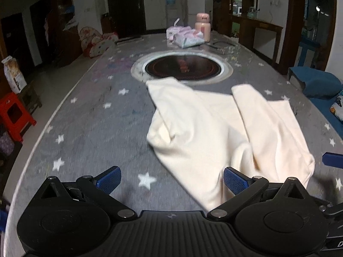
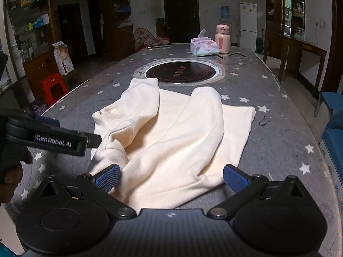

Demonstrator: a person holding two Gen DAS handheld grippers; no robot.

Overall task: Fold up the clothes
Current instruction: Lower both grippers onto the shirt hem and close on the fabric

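Observation:
A cream garment [image 1: 214,132] [image 2: 171,132] lies crumpled on the grey star-patterned table, both sleeves folded inward over its body. My left gripper [image 1: 171,180] is open, hovering above the cloth's near left hem; its blue fingers hold nothing. My right gripper [image 2: 171,176] is open too, its blue pads straddling the near edge of the garment without pinching it. The left gripper's body [image 2: 51,137] shows at the left of the right wrist view, beside the cloth's left corner. A blue fingertip [image 1: 332,159] of the right gripper peeks in at the right edge of the left wrist view.
A round black hotplate [image 1: 182,66] [image 2: 180,71] is set into the table just beyond the garment. Tissue packs [image 2: 203,47] and a pink jar [image 2: 222,38] stand at the far end. A red stool [image 2: 53,87] and blue seats [image 1: 315,83] flank the table.

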